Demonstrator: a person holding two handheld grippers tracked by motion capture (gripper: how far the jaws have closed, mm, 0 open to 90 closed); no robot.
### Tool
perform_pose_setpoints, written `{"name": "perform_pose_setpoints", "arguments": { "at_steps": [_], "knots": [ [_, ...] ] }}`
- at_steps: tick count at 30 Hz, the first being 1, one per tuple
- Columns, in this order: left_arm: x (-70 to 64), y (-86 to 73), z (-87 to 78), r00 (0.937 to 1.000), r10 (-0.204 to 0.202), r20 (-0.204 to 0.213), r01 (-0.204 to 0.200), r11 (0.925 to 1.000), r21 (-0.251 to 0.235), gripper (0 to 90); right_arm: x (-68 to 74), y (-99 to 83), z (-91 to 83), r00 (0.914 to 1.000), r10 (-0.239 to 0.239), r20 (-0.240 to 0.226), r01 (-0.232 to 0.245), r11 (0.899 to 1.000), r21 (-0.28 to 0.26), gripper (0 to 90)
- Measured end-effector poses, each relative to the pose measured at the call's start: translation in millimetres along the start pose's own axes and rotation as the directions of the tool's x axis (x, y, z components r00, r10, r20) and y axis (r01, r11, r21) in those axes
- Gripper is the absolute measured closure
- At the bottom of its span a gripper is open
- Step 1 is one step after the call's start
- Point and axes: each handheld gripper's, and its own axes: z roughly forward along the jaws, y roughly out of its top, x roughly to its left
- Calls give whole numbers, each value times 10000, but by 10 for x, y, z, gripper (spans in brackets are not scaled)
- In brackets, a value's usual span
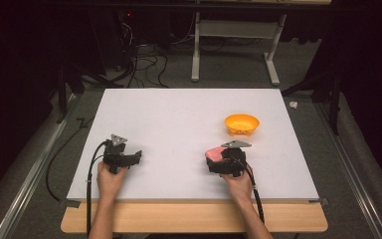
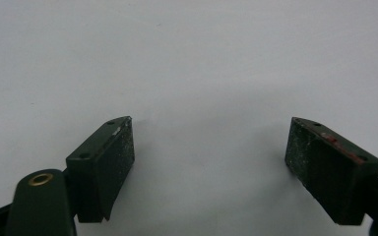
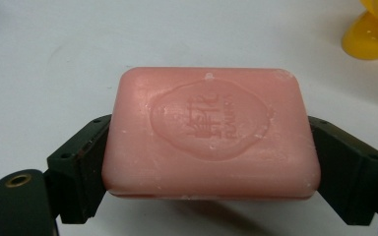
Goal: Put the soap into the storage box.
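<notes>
A pink bar of soap with an embossed stamp lies flat between the jaws of my right gripper, which press on both its short sides. From above, the soap shows just ahead of the right gripper, near the table's front right. An orange bowl stands beyond it, its foot at the top right of the right gripper view. My left gripper rests at the front left; its jaws stand wide apart over bare white surface.
The white tabletop sits on a wooden board. Cables and a grey frame stand lie on the floor beyond the far edge. Metal rails run along both sides.
</notes>
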Motion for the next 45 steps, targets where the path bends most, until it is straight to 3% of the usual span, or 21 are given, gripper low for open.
{"name": "perform_pose_setpoints", "arguments": {
  "at_steps": [9,16,20,45],
  "knots": [
    [1,0,0,10000,2,3,-2,10000,2,192,-117,19,-164,9992,267,-286,-276,9991,-311,138],
    [1,0,0,10000,-1,6,1,10000,0,192,-180,22,-285,9992,324,-237,-335,9983,-485,138],
    [0,0,0,10000,-1,1,1,10000,-1,192,-184,33,-372,9999,105,-52,-109,9967,-800,138],
    [2,1,-1,10000,14,3,-14,10000,13,191,-440,89,-597,9996,281,-13,-281,9938,-1073,138]
  ]
}}
